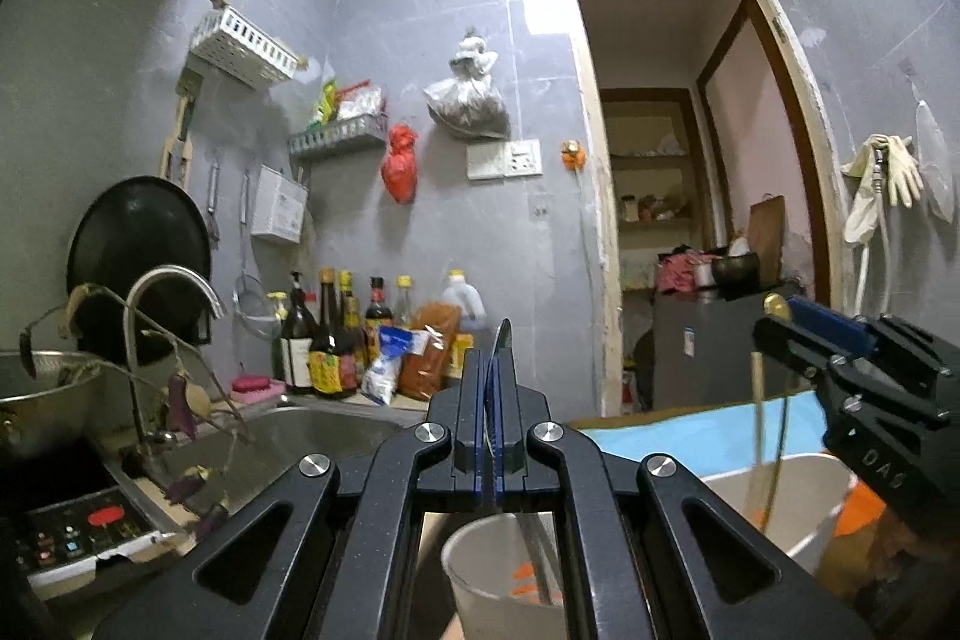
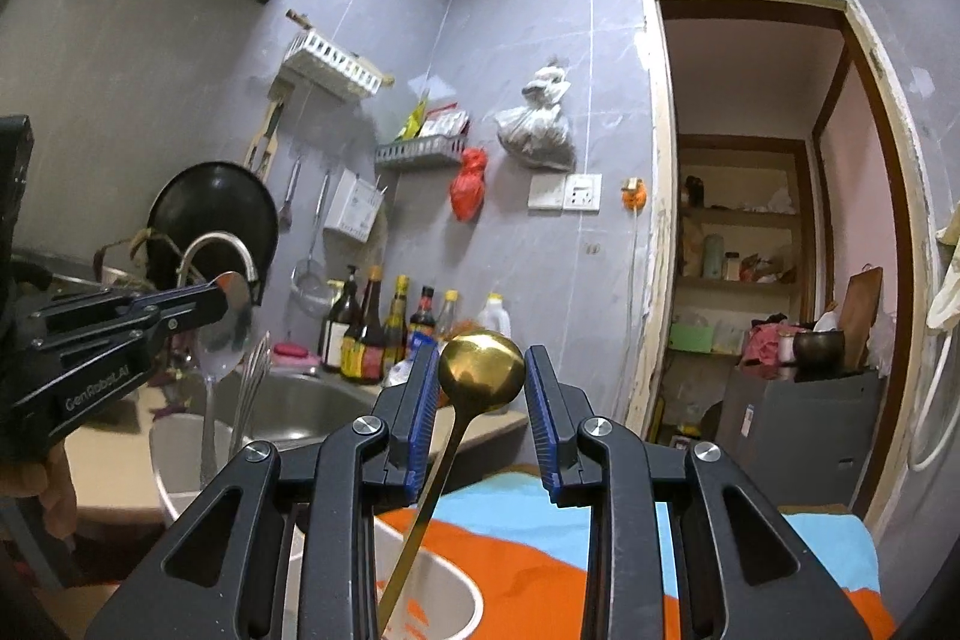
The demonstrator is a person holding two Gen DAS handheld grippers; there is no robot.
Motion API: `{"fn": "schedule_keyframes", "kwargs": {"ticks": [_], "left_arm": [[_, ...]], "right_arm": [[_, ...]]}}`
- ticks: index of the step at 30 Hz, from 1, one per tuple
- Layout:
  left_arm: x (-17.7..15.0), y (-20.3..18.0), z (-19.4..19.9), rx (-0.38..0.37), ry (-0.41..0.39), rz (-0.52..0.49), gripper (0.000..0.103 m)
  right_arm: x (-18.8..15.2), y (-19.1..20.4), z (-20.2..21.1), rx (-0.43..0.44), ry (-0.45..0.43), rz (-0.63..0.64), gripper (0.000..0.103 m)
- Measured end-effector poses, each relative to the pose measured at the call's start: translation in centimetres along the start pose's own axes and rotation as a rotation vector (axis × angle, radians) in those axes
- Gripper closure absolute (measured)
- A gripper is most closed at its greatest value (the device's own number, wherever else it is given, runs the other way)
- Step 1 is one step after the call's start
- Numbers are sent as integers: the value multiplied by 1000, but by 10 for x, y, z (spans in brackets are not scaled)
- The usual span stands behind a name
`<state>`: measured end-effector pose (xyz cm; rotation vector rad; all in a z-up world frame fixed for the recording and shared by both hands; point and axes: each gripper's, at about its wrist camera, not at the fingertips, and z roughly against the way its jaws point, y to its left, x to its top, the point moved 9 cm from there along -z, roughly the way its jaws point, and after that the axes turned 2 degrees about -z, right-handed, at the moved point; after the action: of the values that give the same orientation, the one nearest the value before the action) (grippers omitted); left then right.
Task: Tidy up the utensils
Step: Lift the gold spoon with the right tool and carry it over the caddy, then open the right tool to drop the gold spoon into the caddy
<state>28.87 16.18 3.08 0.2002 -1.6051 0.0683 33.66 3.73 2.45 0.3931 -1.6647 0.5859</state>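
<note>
My left gripper (image 1: 492,364) is shut on the bowl of a silver spoon (image 1: 503,340), seen edge-on; its handle hangs into a white cup (image 1: 474,568) below. In the right wrist view the same gripper (image 2: 225,301) holds that silver spoon (image 2: 231,310) over the cup (image 2: 180,466), which also holds forks (image 2: 255,370). My right gripper (image 2: 480,376) is shut on the bowl of a gold spoon (image 2: 480,367), whose handle slants down into a second white cup (image 2: 444,580). The left wrist view shows the right gripper (image 1: 774,322) with the gold spoon (image 1: 775,305) above that cup (image 1: 804,496).
A steel sink (image 1: 288,436) with a curved faucet (image 1: 168,280) lies behind the cups. Sauce bottles (image 1: 336,334) line the wall. An induction cooker (image 1: 78,532) is at the left. An orange and blue cloth (image 2: 540,538) covers the surface under the cups. A doorway (image 2: 750,220) opens at the right.
</note>
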Motion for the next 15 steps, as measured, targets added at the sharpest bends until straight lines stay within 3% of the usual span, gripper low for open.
{"fn": "schedule_keyframes", "kwargs": {"ticks": [8, 11, 14, 15], "left_arm": [[-14, -7, -3, -155, 176, 125, 99], [-12, -5, -1, -189, 209, 183, 98], [-8, -6, 3, -226, 223, 234, 92], [-6, -6, 6, -227, 224, 239, 85]], "right_arm": [[-9, 4, 6, 40, 64, -14, 76], [-5, 1, 14, 47, 69, -39, 66], [1, -4, 22, 42, 69, -68, 65], [3, -6, 26, 41, 67, -79, 63]]}}
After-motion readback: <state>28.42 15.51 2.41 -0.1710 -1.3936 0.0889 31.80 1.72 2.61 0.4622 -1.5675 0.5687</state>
